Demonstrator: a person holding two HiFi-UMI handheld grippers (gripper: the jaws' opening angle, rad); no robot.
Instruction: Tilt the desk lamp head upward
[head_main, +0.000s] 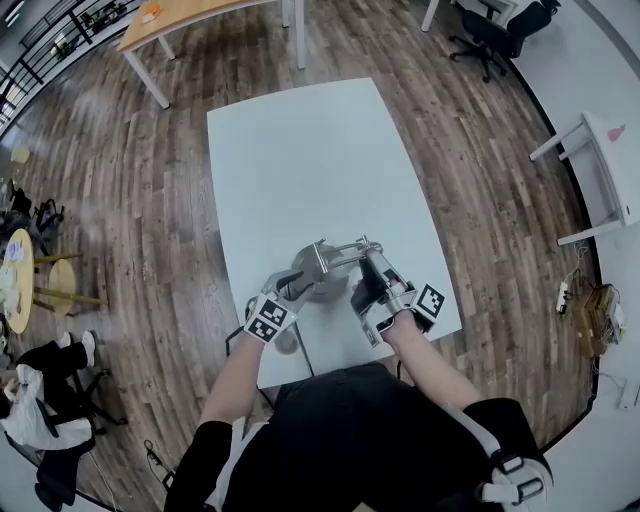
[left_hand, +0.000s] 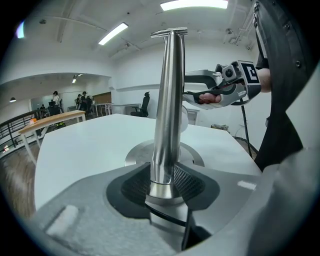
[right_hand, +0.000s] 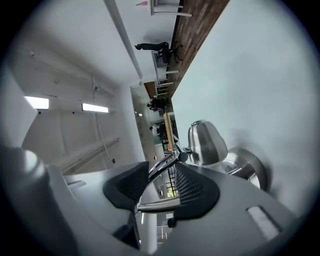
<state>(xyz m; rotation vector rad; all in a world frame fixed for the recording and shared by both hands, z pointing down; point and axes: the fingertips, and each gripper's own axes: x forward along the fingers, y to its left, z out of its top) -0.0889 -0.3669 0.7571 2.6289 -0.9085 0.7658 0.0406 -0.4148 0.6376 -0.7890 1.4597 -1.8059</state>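
A brushed-metal desk lamp (head_main: 328, 268) stands near the front edge of the white table (head_main: 290, 150). In the left gripper view its upright pole (left_hand: 170, 100) rises from the round base (left_hand: 136, 152), and my left gripper (left_hand: 162, 172) is shut on the pole just above the base. My right gripper (right_hand: 160, 175) is rolled onto its side and open. The lamp's thin arm (right_hand: 165, 162) runs between its pads without being pinched. Beyond it hangs the bell-shaped lamp head (right_hand: 205, 142) over the base (right_hand: 250, 170). The right gripper (left_hand: 194, 85) also shows at the pole's top right.
A wooden table (head_main: 170, 20) and an office chair (head_main: 495, 35) stand at the back. At the right is a white table (head_main: 610, 160), with a power strip (head_main: 562, 295) on the floor. Round stools (head_main: 60, 280) are at the left. Wood floor surrounds the table.
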